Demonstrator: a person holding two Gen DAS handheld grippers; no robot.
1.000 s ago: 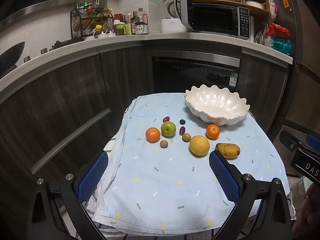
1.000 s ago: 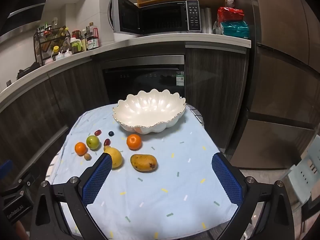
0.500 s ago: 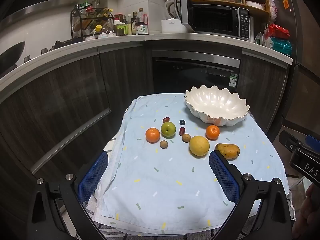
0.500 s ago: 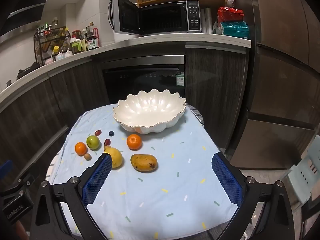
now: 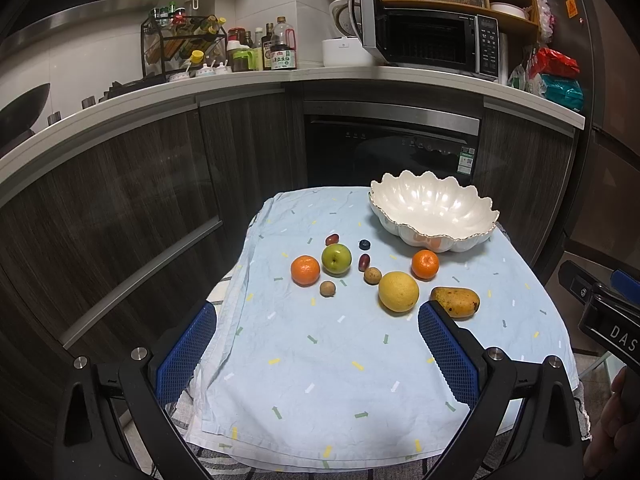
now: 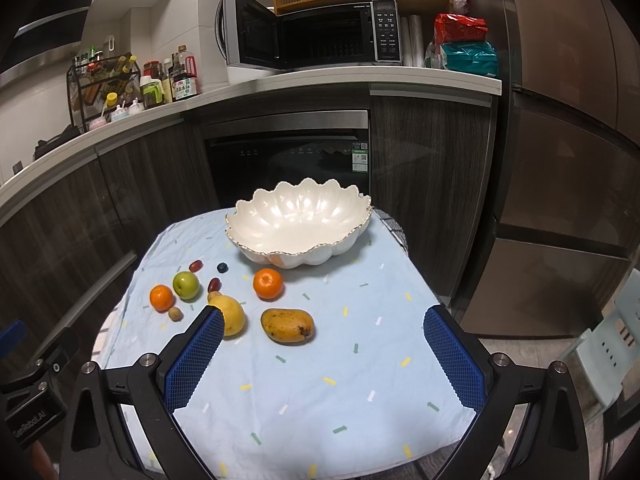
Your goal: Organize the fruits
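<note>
A white scalloped bowl stands empty at the far side of the table. In front of it lie a mango, a yellow citrus, two oranges, a green apple, two small brown fruits, two dark red grapes and a blueberry. My left gripper hangs open above the near left of the table. Over the near right, my right gripper is open too. Neither holds anything.
A light blue patterned cloth covers the small table. Dark cabinets and an oven stand behind it. The counter carries bottles and a microwave with its door open. A pale chair is at the right.
</note>
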